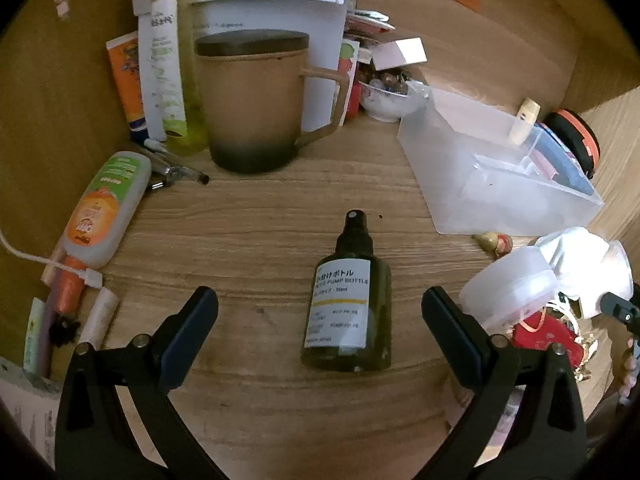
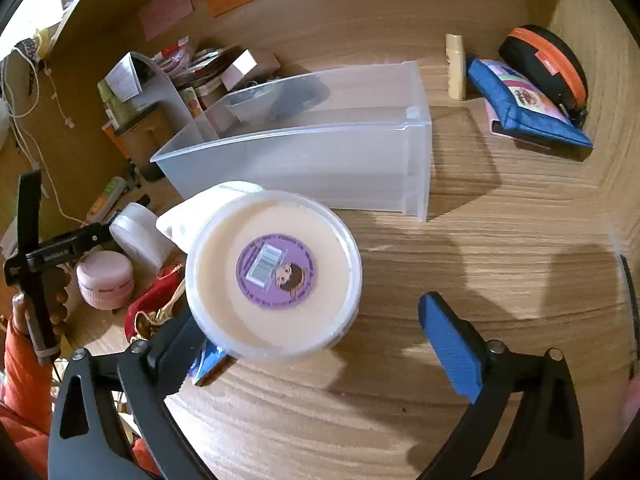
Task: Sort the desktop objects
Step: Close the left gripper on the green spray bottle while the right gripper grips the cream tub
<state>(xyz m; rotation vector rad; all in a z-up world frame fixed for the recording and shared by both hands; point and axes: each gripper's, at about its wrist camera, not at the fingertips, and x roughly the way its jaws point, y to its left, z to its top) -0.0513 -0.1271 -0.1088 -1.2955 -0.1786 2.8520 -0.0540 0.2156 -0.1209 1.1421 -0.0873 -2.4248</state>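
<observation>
From the left: my left gripper point(image 1: 320, 320) hangs over the wooden desktop point(image 1: 248, 236) with its black jaws spread wide and nothing pressed between them. The small dark green spray bottle with a white label point(image 1: 348, 300) lies flat between the jaws, nearer the right one, touching neither, its black nozzle pointing away from me. Beyond the jaws stands the brown ceramic mug with a dark lid point(image 1: 252, 104); off past the right jaw sits the frosted clear plastic bin point(image 1: 496, 168).

To the right, my right gripper point(image 2: 320, 340) is equally wide open over the same desk. The round white plastic tub with a purple sticker on its lid point(image 2: 274, 272) sits against the left jaw, hiding most of its blue pad, while the right jaw stands well clear of it. I judge it unheld. The frosted bin point(image 2: 312, 160) lies just beyond the tub and looks nearly empty.

I read this as the opening reach of sorting, nothing yet collected. Next, I judge, each gripper must centre on its object, close, then carry it to the bin.
</observation>
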